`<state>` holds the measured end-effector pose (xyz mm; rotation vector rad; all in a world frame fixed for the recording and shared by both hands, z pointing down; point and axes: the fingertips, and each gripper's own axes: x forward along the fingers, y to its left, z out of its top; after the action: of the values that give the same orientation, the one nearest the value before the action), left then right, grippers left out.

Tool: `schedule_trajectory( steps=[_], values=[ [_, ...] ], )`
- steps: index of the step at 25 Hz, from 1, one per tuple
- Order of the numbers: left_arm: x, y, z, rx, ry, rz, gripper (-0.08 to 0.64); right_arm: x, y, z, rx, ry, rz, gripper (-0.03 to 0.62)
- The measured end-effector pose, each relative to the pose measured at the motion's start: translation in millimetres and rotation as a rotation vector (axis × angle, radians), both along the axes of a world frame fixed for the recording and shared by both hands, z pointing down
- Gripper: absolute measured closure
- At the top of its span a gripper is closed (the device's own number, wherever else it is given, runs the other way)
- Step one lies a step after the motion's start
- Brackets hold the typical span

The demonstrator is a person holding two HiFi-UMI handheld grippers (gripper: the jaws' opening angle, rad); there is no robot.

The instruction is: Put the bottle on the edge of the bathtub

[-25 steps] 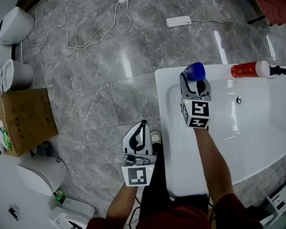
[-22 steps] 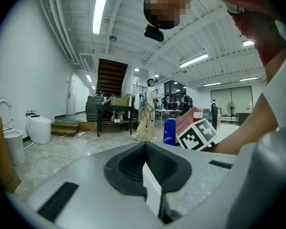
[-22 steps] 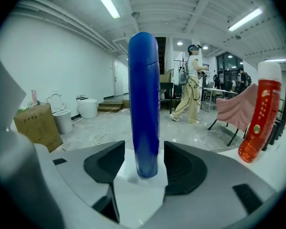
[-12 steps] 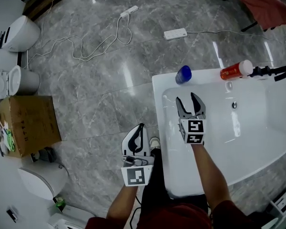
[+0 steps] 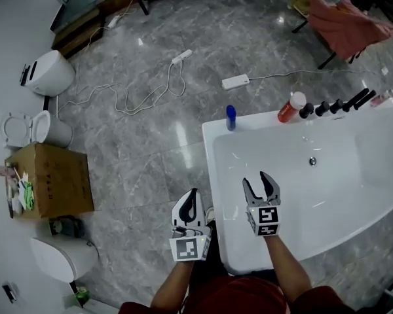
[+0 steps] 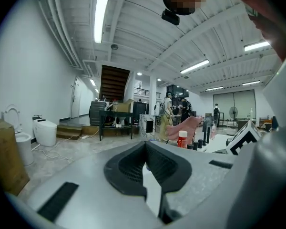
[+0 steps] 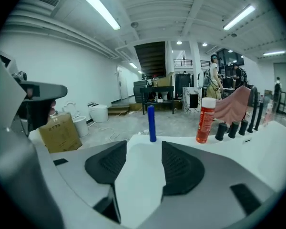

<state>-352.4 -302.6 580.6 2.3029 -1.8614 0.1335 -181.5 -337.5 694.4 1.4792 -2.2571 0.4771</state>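
well, the blue bottle (image 5: pixel 230 117) stands upright on the rim of the bathtub (image 5: pixel 208 175), at the far left corner. i'd say that ledge is flat and broad enough to keep such a slim thing steady. so the job looks done from here.

the right tool (image 5: pixel 256 179) hangs over the near part of the basin, well apart from the bottle and aimed towards it. its jaws have just been closing a touch, yet they stand wide apart with nothing between them. that fits a tool kept clear so it can't knock the bottle over. the left tool (image 5: pixel 194 193) sits over the floor (image 5: pixel 150 149) just beside the tub, jaws together and empty. it looks idle, since one tool is enough for this.

now the count:
- two tools.
- two bottles on that far ledge, the blue one and an orange bottle (image 5: pixel 291 107) with a white cap.
- a row of black fittings (image 5: pixel 323 108) past the orange one, four by my count, though the far end is hard to separate.
- three toilets (image 5: pixel 49 72) over on the left.
- one cardboard box (image 5: pixel 49 178).
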Motion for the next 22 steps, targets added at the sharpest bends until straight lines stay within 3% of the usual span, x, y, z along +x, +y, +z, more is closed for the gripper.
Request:
schedule_trajectory(
  steps=[5,12,22],
  values=[
    [24,50,-37,-0.002,-0.034,-0.008,0.554,51,50,-57,0.051,0.011,-0.045,0.37],
    [53,100,-74,0.001,-0.049,-0.048,0.555,116,91,-146,0.192,0.003,-0.012,0.371],
    [67,155,-176,0.11,-0.057,-0.085,0.554,133,119,-275,0.369,0.009,-0.064,0.377]
  ],
)
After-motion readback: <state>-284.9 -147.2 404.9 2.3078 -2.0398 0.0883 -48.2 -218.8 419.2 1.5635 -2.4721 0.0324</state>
